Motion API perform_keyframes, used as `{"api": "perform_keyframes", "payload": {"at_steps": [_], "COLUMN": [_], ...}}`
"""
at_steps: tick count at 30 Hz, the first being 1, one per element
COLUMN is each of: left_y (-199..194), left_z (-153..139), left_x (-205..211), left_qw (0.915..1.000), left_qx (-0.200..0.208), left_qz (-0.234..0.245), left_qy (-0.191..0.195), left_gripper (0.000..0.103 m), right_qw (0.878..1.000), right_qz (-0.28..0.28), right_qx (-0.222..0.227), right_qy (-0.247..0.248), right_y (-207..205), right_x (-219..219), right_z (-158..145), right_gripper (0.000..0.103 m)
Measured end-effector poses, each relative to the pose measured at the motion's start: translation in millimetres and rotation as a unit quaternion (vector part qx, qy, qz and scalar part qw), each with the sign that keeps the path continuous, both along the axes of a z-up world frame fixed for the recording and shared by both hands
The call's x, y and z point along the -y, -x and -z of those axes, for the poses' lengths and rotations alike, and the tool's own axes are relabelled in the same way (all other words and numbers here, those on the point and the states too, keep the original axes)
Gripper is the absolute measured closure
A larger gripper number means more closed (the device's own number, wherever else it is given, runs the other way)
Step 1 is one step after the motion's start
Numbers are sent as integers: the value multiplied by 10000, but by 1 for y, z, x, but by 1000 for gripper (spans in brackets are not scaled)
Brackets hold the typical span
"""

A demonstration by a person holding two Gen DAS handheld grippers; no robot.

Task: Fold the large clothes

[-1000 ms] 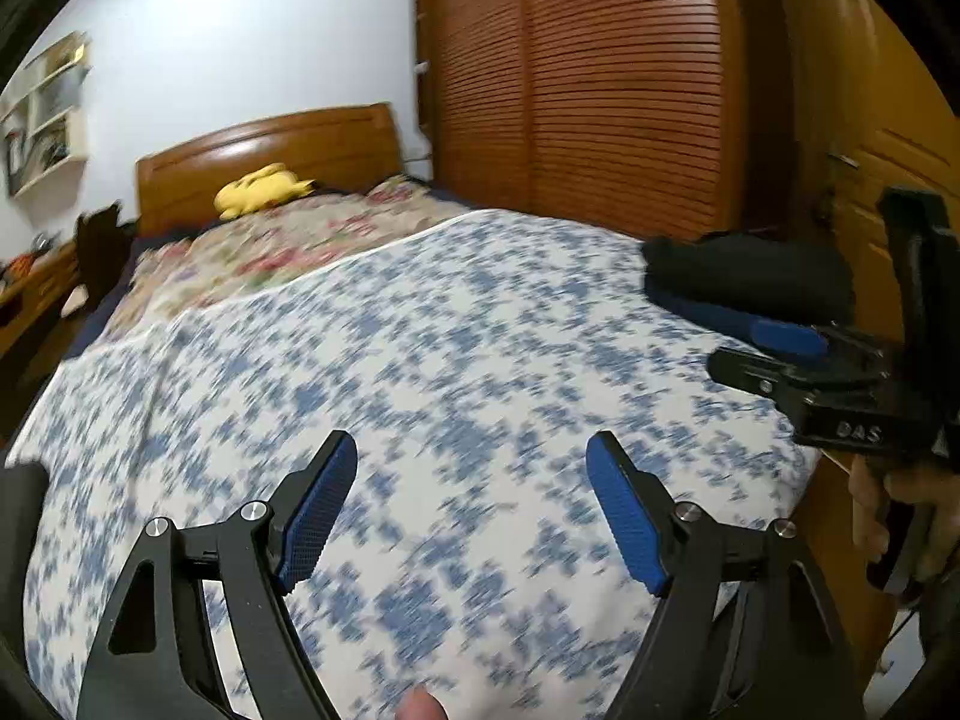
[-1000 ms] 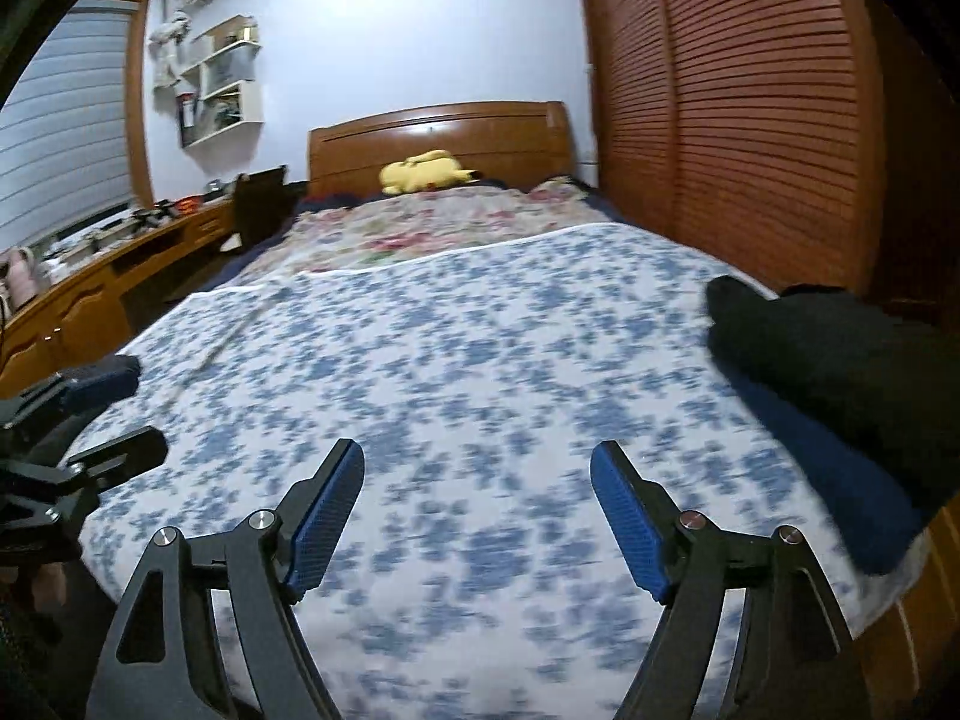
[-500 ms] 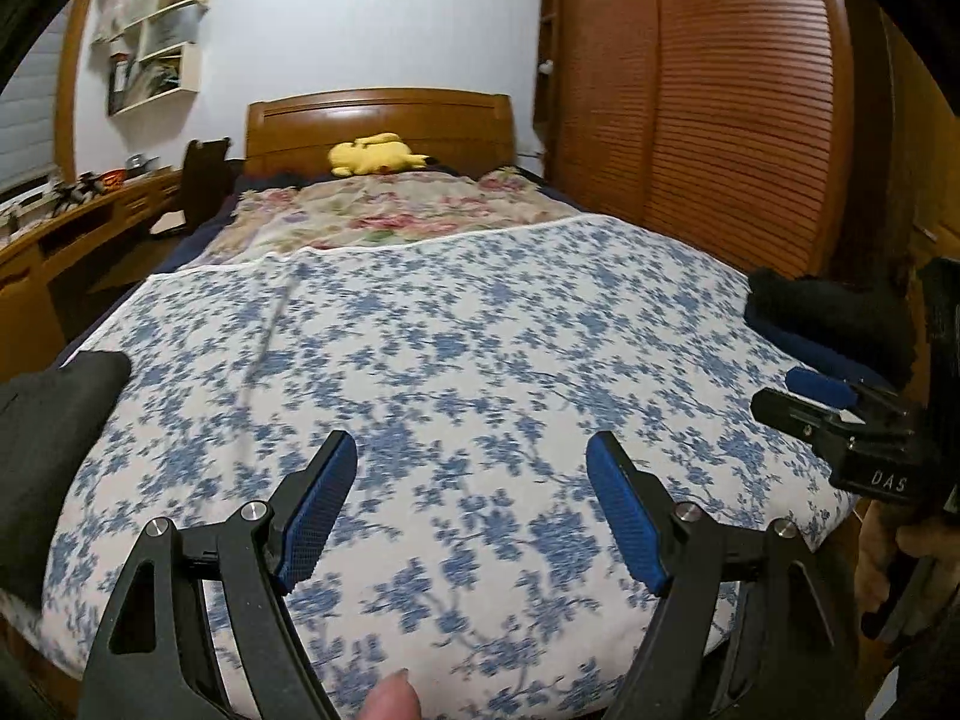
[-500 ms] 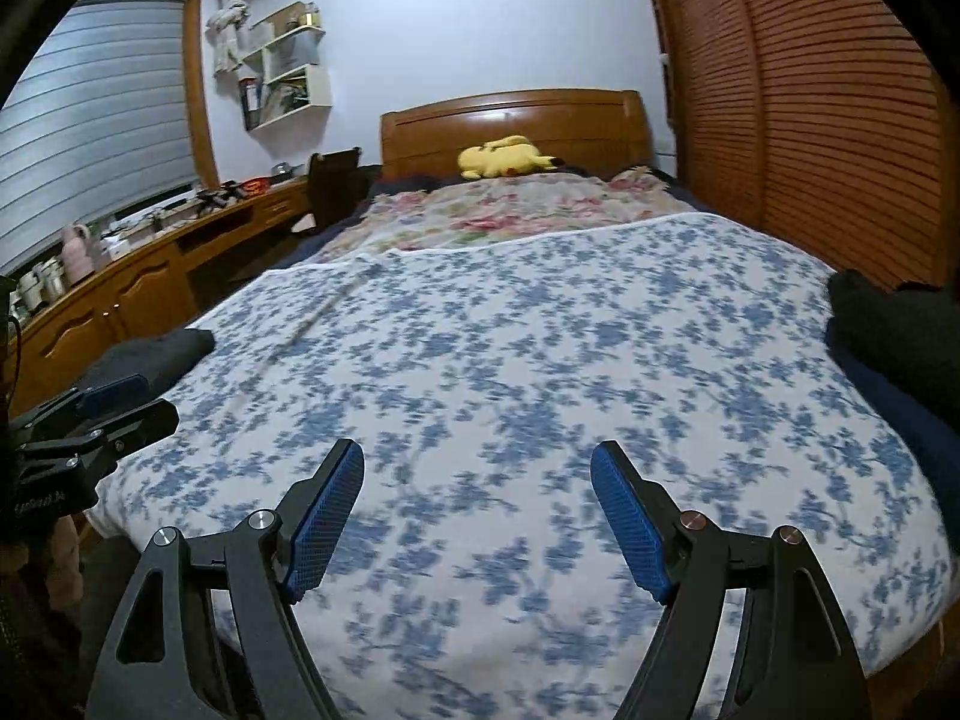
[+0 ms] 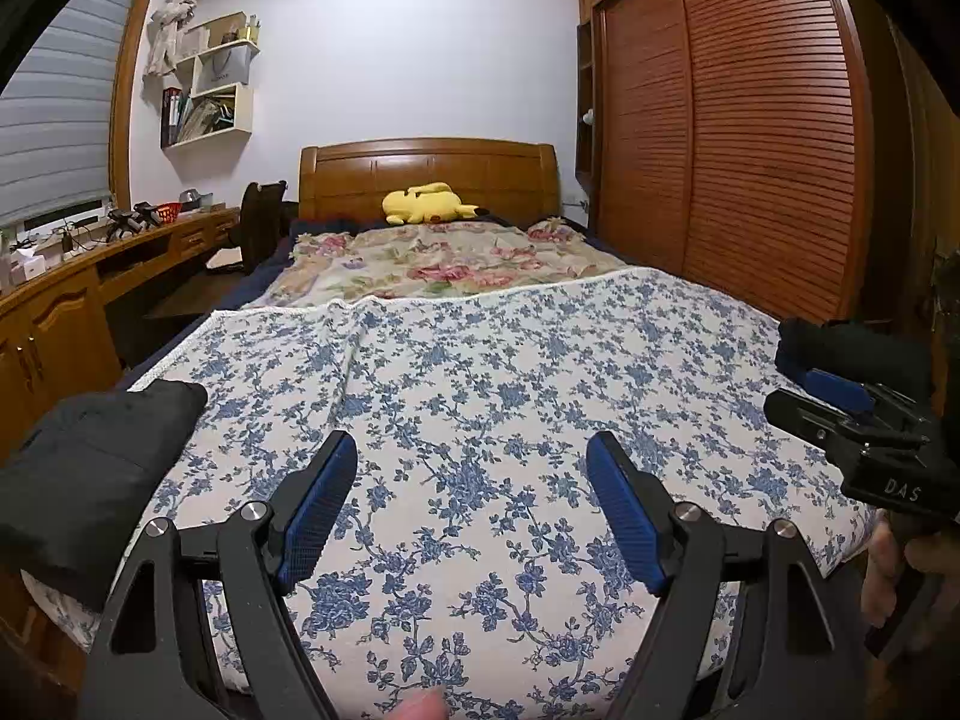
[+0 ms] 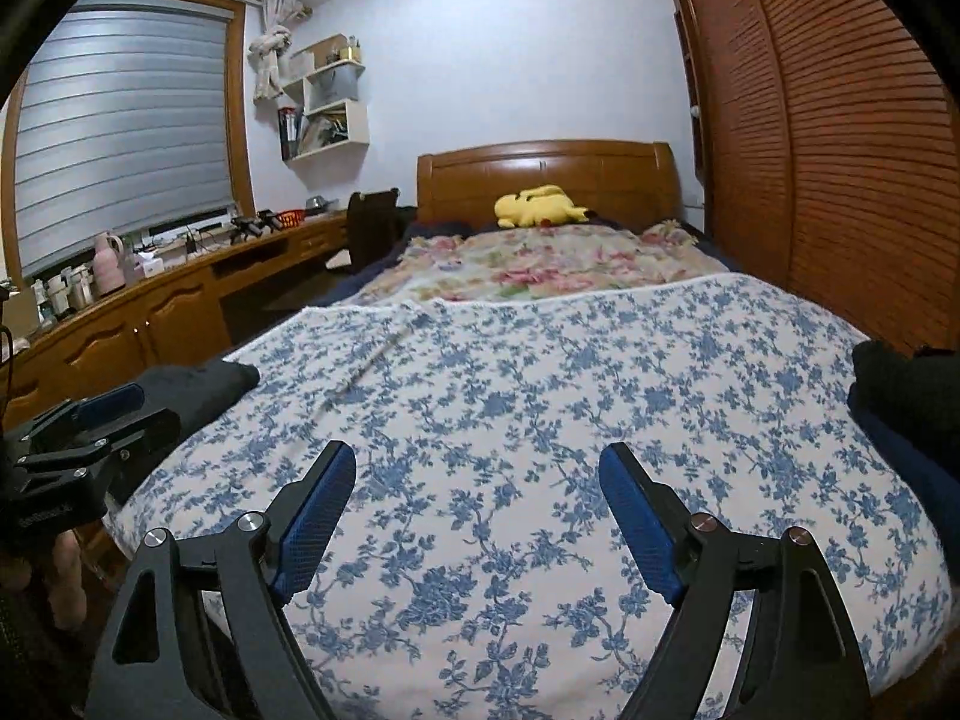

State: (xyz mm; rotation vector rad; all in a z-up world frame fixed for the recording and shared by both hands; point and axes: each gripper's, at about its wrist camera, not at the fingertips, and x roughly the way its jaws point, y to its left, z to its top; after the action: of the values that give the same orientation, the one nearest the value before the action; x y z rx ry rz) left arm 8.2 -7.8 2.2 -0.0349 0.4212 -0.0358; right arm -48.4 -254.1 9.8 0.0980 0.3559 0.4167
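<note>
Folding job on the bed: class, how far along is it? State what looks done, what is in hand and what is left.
Done: a folded dark stack lies at the bed's right edge. In hand: nothing; the left gripper and right gripper hover over the blue-flowered cover, jaws open; the right's have just been widening. Left: the black garment at the left edge, apparently unfolded.

yellow plush toy (image 5: 427,203), wooden headboard (image 5: 429,171), wall shelves (image 6: 327,99)

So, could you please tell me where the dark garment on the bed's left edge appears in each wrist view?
Left wrist view: dark garment at lower left, on the bed's near-left corner.
Right wrist view: the same garment at middle left, behind the left gripper.
Shared landmark: the yellow plush toy by the headboard.
</note>
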Motion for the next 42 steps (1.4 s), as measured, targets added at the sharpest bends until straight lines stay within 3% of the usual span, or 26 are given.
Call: {"api": "perform_keyframes", "payload": {"at_steps": [42], "left_y": [4], "left_z": [6], "left_x": [-5], "left_qw": [9998], "left_qx": [81], "left_qz": [-112], "left_qy": [172], "left_gripper": [23], "right_qw": [9999], "right_qz": [71], "right_qx": [89], "right_qy": [-10], "right_y": [3], "right_x": [-9], "right_z": [11], "right_gripper": [18]}}
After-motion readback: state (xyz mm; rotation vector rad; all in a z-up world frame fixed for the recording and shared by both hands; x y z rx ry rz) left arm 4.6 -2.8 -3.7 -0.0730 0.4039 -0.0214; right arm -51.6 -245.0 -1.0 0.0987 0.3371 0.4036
